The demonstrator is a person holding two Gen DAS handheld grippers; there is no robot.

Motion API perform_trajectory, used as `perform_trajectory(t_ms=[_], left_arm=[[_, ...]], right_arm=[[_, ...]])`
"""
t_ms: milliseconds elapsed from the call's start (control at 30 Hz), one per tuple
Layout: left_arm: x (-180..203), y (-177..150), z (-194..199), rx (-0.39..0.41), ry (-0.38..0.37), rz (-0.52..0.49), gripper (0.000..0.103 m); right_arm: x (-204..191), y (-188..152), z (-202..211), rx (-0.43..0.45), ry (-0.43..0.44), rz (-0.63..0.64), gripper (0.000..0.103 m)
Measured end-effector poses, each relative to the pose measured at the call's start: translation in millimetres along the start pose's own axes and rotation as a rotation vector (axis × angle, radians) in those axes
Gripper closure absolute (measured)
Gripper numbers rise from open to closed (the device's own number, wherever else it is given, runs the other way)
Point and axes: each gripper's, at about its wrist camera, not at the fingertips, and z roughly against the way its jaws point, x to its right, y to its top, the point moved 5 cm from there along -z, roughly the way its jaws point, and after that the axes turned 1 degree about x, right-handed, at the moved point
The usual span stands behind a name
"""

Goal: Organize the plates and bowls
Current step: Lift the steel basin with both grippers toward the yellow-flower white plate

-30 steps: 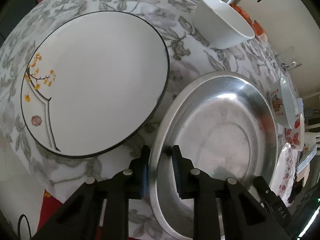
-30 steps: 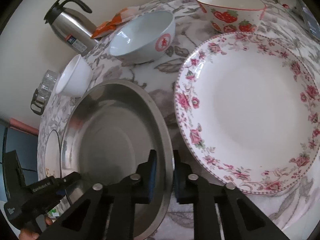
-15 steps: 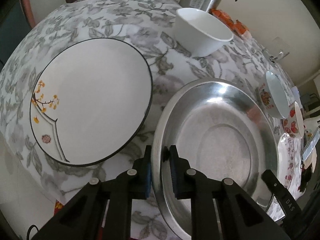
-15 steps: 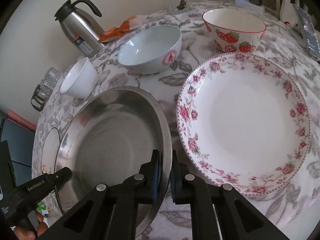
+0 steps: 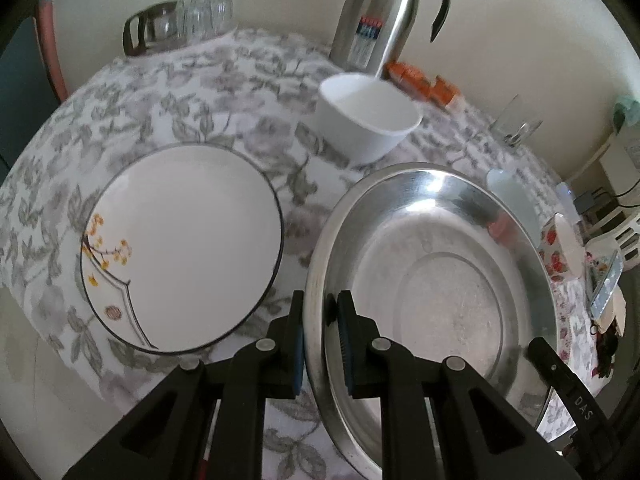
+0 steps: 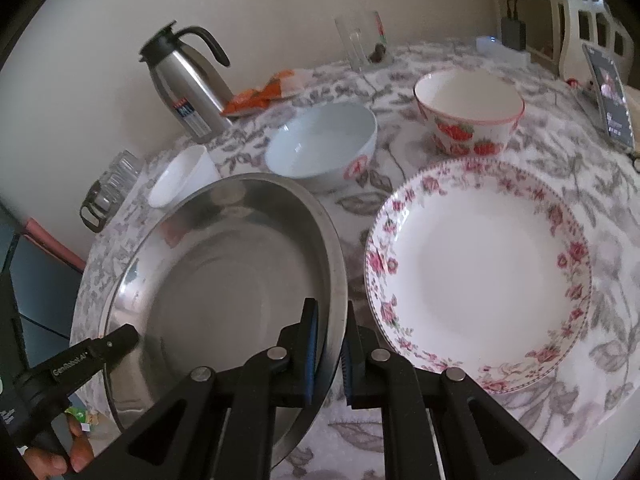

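Left wrist view
Left gripper (image 5: 320,312): jaws have just been closing; they pinch the near-left rim of the steel basin (image 5: 440,280), one finger inside, one outside.
Steel basin: fills the frame from 3 to 6 o'clock, near rim at the fingers.
Black-rimmed plate (image 5: 180,248): flat on the floral tablecloth (image 5: 200,92) at 9 o'clock, just beside the basin.
White bowl (image 5: 368,120): 12 o'clock, beyond the basin.
Thermos jug (image 5: 380,20): behind the white bowl, by the wall.

Right wrist view
Right gripper (image 6: 330,328): pressed together on the basin's right rim.
Rose-pattern plate (image 6: 480,272): 3 o'clock, just beside the basin.
Pale blue bowl (image 6: 320,148): 12 o'clock.
Strawberry bowl (image 6: 468,112): 1 o'clock.
Left gripper, far side: 8 o'clock on the basin's rim.
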Motion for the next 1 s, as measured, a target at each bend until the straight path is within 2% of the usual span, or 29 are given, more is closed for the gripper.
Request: perform_trajectory(t_ms=[300, 667, 1000], left_arm=[[-16.8, 13.8, 39.2, 0.127, -0.037, 0.044, 0.088], [-72.5, 21.2, 66.9, 0.206, -0.053, 0.159, 0.088], [-129.5, 26.4, 78.0, 0.239, -0.012, 0.242, 0.088]], right_arm=[[-32.1, 13.0, 30.8, 0.124, 0.086, 0.056, 0.092], [-86.9, 7.8, 27.0, 0.128, 0.154, 0.144, 0.091], [-146.2, -3.3, 10.2, 0.109, 0.207, 0.248, 0.091]])
